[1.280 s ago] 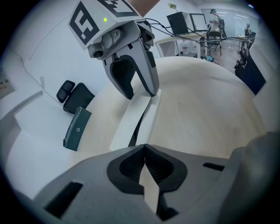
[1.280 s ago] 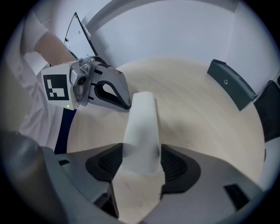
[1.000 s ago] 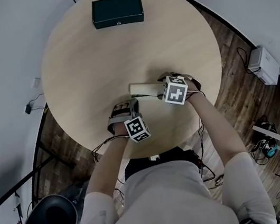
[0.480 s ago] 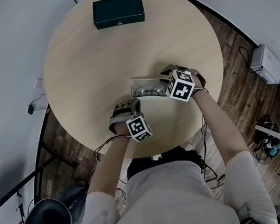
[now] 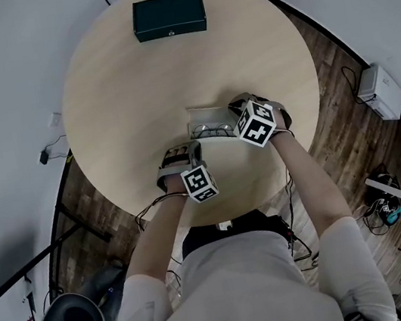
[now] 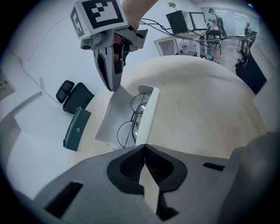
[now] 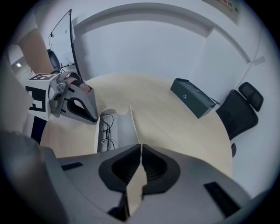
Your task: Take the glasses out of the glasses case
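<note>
The white glasses case [image 5: 192, 119] lies open in the middle of the round table, with thin-rimmed glasses [image 5: 212, 128] inside. In the left gripper view the glasses [image 6: 131, 120] rest between the raised lid [image 6: 110, 117] and the base wall [image 6: 148, 111]. My right gripper [image 5: 236, 111] is at the case's right end. Its jaws are shut on the edge of the upright lid [image 7: 130, 124], which runs straight into the right gripper [image 7: 140, 145]. My left gripper [image 5: 188, 149] is shut with nothing in it. The left gripper [image 6: 144, 146] sits at the case's near end; contact cannot be made out.
A dark green box [image 5: 168, 16] lies at the table's far edge, well away from the case. A black office chair [image 7: 243, 111] stands beyond the table. The table's near rim [image 5: 232, 208] is just behind both hands.
The case was closed a second ago and now stands open with the glasses showing. My right gripper shifted slightly to the right and tilted. The left gripper has not moved.
</note>
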A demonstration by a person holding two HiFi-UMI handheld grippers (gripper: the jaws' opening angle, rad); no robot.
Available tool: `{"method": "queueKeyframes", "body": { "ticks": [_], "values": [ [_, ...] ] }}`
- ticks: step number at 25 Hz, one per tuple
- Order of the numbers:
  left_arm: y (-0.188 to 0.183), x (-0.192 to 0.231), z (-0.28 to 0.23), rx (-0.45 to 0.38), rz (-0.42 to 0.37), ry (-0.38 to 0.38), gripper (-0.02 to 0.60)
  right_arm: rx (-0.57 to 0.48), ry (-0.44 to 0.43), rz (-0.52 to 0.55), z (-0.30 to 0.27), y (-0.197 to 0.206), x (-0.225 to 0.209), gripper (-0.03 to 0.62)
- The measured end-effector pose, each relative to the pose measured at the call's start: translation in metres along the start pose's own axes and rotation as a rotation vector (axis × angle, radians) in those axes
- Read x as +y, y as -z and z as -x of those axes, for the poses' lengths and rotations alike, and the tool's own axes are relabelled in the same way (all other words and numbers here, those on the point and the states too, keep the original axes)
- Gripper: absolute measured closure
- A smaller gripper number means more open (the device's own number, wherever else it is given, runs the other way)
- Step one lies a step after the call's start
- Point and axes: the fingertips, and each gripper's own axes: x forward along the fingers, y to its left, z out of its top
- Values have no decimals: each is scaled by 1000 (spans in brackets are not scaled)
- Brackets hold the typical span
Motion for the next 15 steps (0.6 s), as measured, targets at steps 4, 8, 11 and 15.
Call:
{"method": "queueKeyframes", "body": {
  "ticks": [4,8,11,15],
  "values": [
    [1,-1,-1,0,2,-1,573,-29,15,-36,6,-2,-1,576],
    [2,2,1,1,1,-5,572,-74,33,-88,17,-6,-5,576],
    [3,1,-1,4,-8,-16,572,-109,48,-115,25,-7,-4,577],
    [1,2,1,-10,11,-3,574,-184,73,-165,37,-12,-1,582]
  ]
}}
